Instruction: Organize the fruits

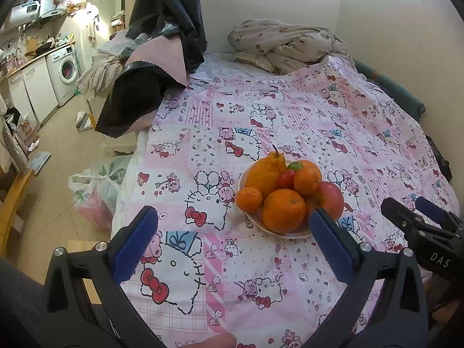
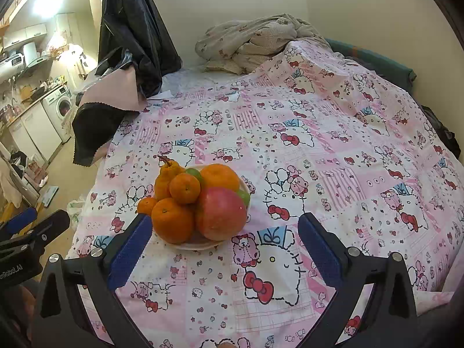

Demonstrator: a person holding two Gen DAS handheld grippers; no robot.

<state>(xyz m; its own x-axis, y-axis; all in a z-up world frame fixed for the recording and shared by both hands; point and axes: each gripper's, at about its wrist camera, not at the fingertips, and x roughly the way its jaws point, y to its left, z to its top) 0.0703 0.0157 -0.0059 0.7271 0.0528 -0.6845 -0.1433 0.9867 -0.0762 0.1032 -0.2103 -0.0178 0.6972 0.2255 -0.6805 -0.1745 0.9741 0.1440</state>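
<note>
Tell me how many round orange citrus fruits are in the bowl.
4: a small one at the left edge, a large one in front, one on top, one at the back. More may be hidden underneath.

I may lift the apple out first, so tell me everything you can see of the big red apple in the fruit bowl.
The big red apple is round, smooth-skinned, pinkish red with paler yellowish streaks, and looks whole. It sits at the near right side of the shallow pale bowl, leaning against the large orange beside it, with a smaller mandarin piled above and a green fruit behind. Its stem is not visible. Neither gripper touches it.
</note>
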